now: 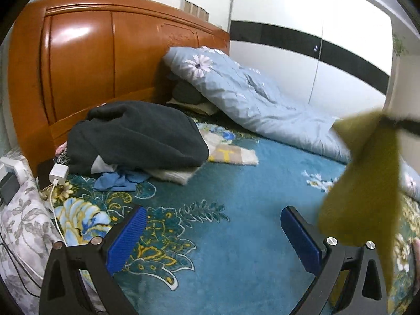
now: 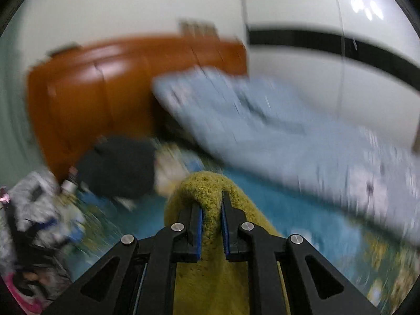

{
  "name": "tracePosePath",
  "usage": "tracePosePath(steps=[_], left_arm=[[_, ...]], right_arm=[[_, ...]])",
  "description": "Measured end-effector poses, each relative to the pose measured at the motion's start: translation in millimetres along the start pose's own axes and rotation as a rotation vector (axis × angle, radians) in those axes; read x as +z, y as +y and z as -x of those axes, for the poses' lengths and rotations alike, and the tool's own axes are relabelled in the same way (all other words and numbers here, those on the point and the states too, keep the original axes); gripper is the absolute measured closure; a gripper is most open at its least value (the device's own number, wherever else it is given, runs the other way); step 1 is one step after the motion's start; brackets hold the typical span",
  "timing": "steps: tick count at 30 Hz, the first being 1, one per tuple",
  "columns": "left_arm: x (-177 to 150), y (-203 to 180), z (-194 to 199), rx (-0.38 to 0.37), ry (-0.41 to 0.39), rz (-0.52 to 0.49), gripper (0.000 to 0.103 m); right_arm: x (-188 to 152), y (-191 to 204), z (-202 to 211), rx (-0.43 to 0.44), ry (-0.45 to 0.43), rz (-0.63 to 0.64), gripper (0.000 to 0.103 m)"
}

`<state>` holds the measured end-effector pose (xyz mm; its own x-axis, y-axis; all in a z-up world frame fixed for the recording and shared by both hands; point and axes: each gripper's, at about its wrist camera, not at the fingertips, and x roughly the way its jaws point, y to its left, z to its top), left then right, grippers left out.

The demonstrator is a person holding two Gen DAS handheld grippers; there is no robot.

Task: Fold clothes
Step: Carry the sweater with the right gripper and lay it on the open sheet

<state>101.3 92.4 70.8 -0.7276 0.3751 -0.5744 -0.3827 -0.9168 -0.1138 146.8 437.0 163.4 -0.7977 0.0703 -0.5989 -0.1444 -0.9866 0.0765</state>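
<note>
Two tongs in play, one loaded. My right gripper (image 2: 212,210) is clenched on a bunched fold of the olive-green fuzzy garment (image 2: 210,283), pile pinched between the blue pads (image 2: 200,225); the cloth humps up over the fingertips and runs back under the tool. In the left wrist view the same garment (image 1: 367,183) hangs in the air at the right edge, draping down in a rough wedge, clear of the teal floral bedspread (image 1: 236,183) as far as I can tell. My left gripper (image 1: 212,233) is released, jaws wide apart, nothing between them, hovering low over the bedspread and pointing toward the wooden headboard (image 1: 105,65). The right wrist view is heavily smeared, so that tool is in fast motion; direction not readable. Judgement: step in hand is carrying or shaking out the garment with one tong. Whether it is going down to be spread or being lifted off after folding, the frames do not settle. Next move calls for a second grip: the hanging edge sits just right of my open jaws. A pile of other clothes, dark garment (image 1: 136,136) on top, sits by the headboard; light-blue quilt (image 1: 249,99) lies beyond.
</note>
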Motion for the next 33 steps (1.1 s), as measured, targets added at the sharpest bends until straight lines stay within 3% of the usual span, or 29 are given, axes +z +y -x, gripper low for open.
tracePosePath(steps=[4,8,10,12,17,20,24,29,30,31,32,33], left_arm=[[-3.3,-9.6,-9.7,-0.001,0.031,-0.024,0.0],[-6.5,-16.1,-17.3,-0.006,0.058,-0.028,0.0],[-7.8,-21.6,-17.6,-0.008,0.062,-0.036,0.0],[-8.4,-26.9,-16.9,-0.026,0.064,-0.037,0.0],[-12.0,-41.4,-11.2,-0.064,0.067,-0.054,0.0],[-15.0,-48.6,-8.2,-0.084,0.07,-0.065,0.0],[-20.1,-54.3,-5.7,-0.092,0.081,-0.079,0.0],[-26.4,-61.3,-2.7,-0.103,0.095,-0.096,0.0],[-27.7,-62.7,-2.1,-0.105,0.097,-0.099,0.0],[-28.9,-64.1,-1.4,-0.107,0.1,-0.103,0.0],[-30.2,-65.5,-0.8,-0.109,0.103,-0.106,0.0],[-31.5,-66.9,-0.2,-0.111,0.106,-0.109,0.0]], right_arm=[[-43.5,-49.0,-71.4,-0.073,0.146,-0.156,0.09],[-65.7,-60.2,-99.1,-0.131,0.203,-0.141,0.086],[-65.2,-53.3,-89.3,-0.145,0.184,-0.081,0.076],[-63.7,-45.1,-75.4,-0.158,0.161,-0.015,0.046],[-71.0,-24.4,-32.2,-0.206,0.097,0.082,0.038],[-94.8,0.9,-6.2,-0.182,0.062,0.116,0.037],[-148.5,45.1,-4.7,-0.016,0.131,0.136,0.037],[-190.2,56.8,-30.4,-0.078,0.229,0.099,0.04],[-192.5,50.0,-32.9,-0.053,0.245,0.05,0.062],[-193.5,42.2,-30.9,-0.031,0.246,0.002,0.077],[-194.2,34.1,-26.8,-0.014,0.241,-0.042,0.086],[-194.8,25.9,-22.8,0.002,0.235,-0.087,0.087]])
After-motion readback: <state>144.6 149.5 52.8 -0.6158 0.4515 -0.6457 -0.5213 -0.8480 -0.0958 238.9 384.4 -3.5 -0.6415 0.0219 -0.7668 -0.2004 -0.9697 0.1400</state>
